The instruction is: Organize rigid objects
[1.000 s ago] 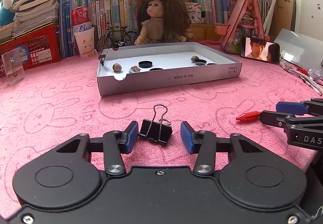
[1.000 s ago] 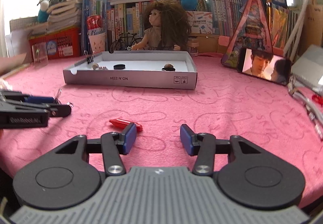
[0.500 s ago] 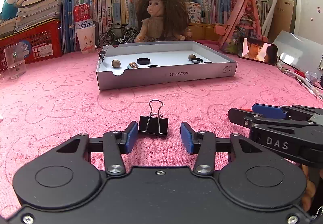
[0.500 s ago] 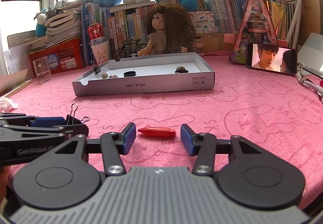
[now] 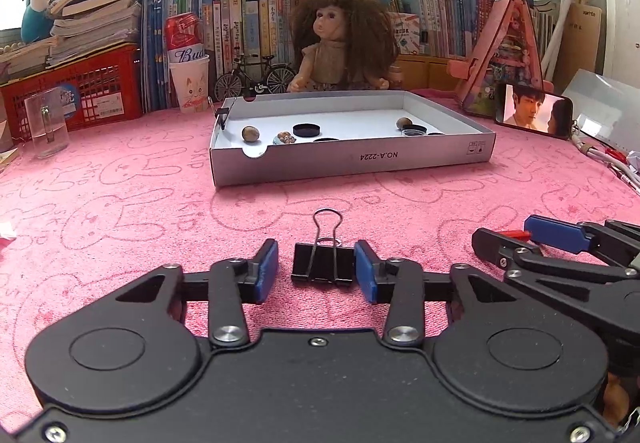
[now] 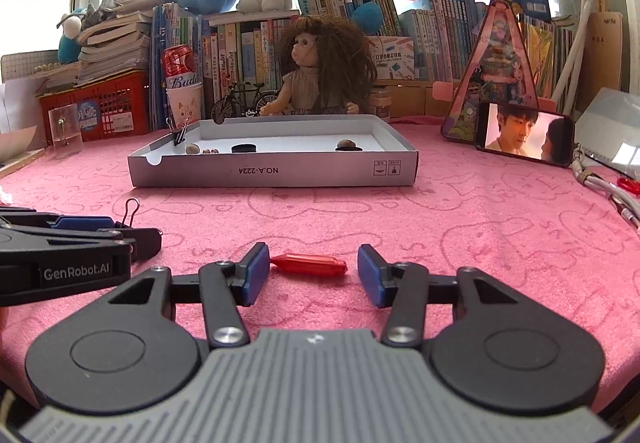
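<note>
A black binder clip (image 5: 322, 263) lies on the pink cloth between the open fingers of my left gripper (image 5: 316, 270); the right pad is close to it, the left pad stands apart. A small red plastic piece (image 6: 310, 264) lies on the cloth between the open fingers of my right gripper (image 6: 309, 270); its left tip is near the left pad. A shallow white cardboard box (image 5: 352, 163) sits further back and holds nuts, black caps and small bits. The same box (image 6: 276, 173) shows in the right wrist view, with a binder clip (image 6: 180, 133) on its left wall.
A doll (image 5: 340, 47), a model bicycle, a paper cup with a can, a red basket (image 5: 80, 87) and books line the back. A glass (image 5: 46, 125) stands far left. A phone (image 6: 524, 133) and cables (image 6: 608, 195) lie at the right.
Both grippers have moved forward along the cloth. The binder clip now sits between the left fingers and the red piece between the right fingers. Both stay open.
</note>
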Motion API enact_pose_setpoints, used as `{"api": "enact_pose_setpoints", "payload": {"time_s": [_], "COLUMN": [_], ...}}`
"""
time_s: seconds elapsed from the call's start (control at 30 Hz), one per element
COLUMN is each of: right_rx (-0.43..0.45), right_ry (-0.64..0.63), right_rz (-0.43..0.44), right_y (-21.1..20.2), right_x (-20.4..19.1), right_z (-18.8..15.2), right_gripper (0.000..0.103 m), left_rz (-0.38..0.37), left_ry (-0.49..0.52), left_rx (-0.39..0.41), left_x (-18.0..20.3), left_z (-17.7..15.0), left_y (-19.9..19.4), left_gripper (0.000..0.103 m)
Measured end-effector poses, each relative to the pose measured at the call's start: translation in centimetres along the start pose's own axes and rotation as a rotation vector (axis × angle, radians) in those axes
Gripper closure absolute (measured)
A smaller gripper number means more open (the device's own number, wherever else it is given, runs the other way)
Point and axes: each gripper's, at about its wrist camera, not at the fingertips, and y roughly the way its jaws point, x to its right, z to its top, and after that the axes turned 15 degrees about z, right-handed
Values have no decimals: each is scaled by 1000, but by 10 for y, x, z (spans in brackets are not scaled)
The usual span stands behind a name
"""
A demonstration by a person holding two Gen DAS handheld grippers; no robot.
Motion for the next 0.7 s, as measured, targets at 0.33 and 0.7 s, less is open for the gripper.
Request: {"api": "enact_pose_setpoints", "payload": {"time_s": [0.33,0.7], "right_rx": [2,-8], "right_ry": [-5,-3], "right_rz": [6,23], "right_y": [2,1], "right_x": [2,13], "right_z": [2,10], "right_gripper": [66,69], "left_rz": [-1,-5], "left_ry": [-22,-37], "left_rx": [-4,0], "left_x": [6,7], "left_z": [2,8], "left_y": [-2,-2], "left_gripper": [73,73]}}
